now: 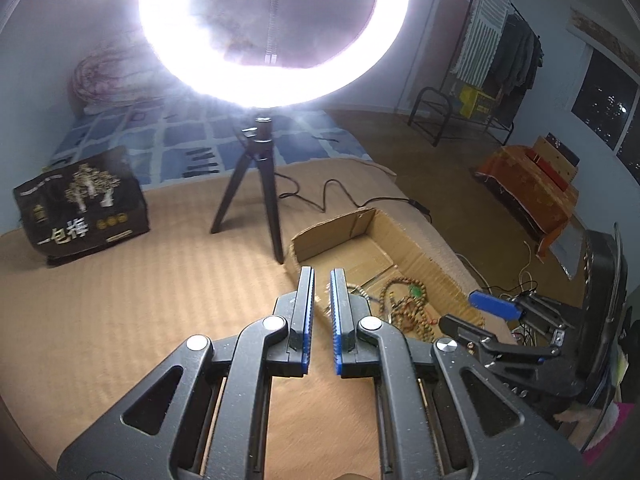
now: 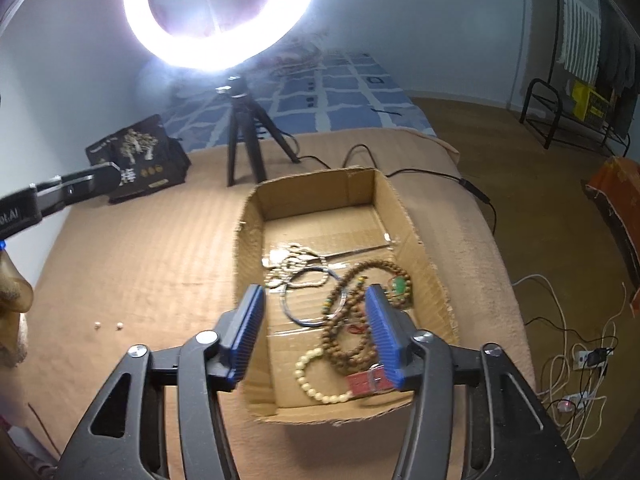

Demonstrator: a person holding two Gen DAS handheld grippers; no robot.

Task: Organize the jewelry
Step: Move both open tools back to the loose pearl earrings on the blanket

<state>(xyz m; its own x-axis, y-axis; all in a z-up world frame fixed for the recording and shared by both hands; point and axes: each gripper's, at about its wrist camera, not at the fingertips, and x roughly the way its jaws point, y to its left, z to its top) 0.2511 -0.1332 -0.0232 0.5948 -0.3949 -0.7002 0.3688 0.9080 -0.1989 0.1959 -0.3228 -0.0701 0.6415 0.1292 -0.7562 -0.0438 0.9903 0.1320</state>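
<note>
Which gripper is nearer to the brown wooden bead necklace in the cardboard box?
Right. The right gripper hangs over the brown wooden bead necklace, jaws open around it. The left gripper is beside the cardboard box, over the blanket.

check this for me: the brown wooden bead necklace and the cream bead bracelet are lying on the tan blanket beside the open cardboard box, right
Not quite. The brown wooden bead necklace and the cream bead bracelet lie inside the open cardboard box, not beside it on the tan blanket. The right wrist view shows this.

Ring light point(image 1: 276, 28) glares overhead; room dim, fisheye edges warped, slight blur.
</note>
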